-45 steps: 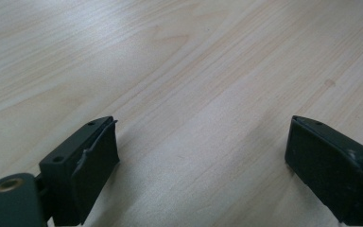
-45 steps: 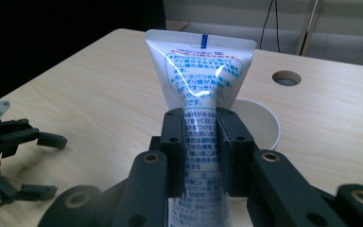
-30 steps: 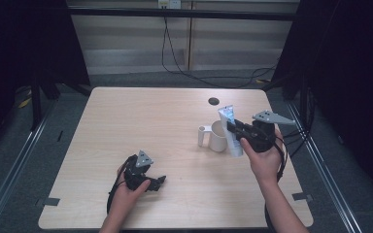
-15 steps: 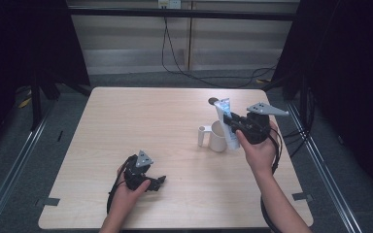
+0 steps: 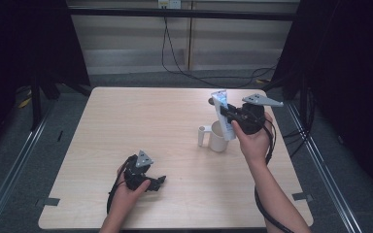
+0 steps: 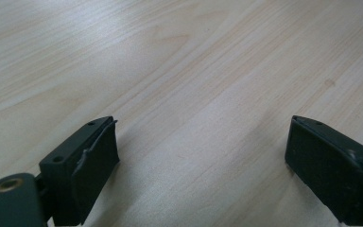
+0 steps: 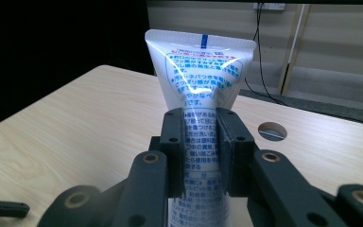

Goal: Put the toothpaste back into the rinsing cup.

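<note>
Toothpaste tube (image 7: pixel 201 90) clamped by right gripper (image 7: pixel 201 151), long axis near upright, crimped end up, over mug (image 5: pixel 218 137); left gripper (image 6: pixel 201 156) spread wide, nothing held.

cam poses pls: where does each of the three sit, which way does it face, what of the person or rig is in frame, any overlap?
High view: fixed above the person's side, looking forward and down on the table; both forearms, left gripper, right gripper, white mug.
Left gripper view: rides the left gripper, looking down at bare wood between its two open jaws.
Right gripper view: rides the right gripper, facing the far wall; its jaws clamp a toothpaste tube.
Shared: the tube and the table's round hole appear in the high and right gripper views.
</note>
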{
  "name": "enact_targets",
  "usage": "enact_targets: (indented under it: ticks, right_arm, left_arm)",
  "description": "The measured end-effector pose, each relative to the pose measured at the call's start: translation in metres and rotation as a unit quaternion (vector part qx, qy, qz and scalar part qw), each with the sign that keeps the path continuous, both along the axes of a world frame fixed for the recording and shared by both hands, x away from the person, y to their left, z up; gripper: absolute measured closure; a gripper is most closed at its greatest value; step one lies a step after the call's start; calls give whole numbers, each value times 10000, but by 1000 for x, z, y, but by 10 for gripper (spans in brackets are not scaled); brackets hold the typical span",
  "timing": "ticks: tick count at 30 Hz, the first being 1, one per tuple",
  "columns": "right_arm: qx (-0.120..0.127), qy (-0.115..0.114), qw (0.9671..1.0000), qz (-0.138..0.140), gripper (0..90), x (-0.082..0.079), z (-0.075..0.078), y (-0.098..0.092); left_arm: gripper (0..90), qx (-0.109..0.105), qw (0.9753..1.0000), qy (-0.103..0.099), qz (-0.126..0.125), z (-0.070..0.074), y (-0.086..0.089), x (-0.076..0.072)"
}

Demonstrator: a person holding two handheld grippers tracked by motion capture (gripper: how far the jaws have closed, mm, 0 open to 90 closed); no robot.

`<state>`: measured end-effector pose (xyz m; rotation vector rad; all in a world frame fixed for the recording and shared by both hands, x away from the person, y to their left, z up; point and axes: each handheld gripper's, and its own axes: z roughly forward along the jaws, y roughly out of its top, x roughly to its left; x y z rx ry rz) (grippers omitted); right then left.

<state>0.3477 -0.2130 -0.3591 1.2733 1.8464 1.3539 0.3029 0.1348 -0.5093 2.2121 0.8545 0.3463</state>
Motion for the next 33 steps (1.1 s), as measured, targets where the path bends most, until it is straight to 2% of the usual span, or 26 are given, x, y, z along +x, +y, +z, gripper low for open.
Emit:
enact_targets:
  ticks: [3,6,23,33]
  right_arm:
    - [-135,-36,9999,-45,746,5,-1,3]
    - [-162,-46,9998,-80,745,10,-3,3]
    - [-85,34,9995,-304,743,29,-20,0]
    - [-124,36,9995,-300,741,36,-27,3]
  left_arm:
    - [99,-4,10000,0,2,0,0,0]
    - [99,-3,10000,0,0,0,0,0]
    - [99,15,10000,-4,7,0,0,0]
    - [99,15,10000,-2,7,0,0,0]
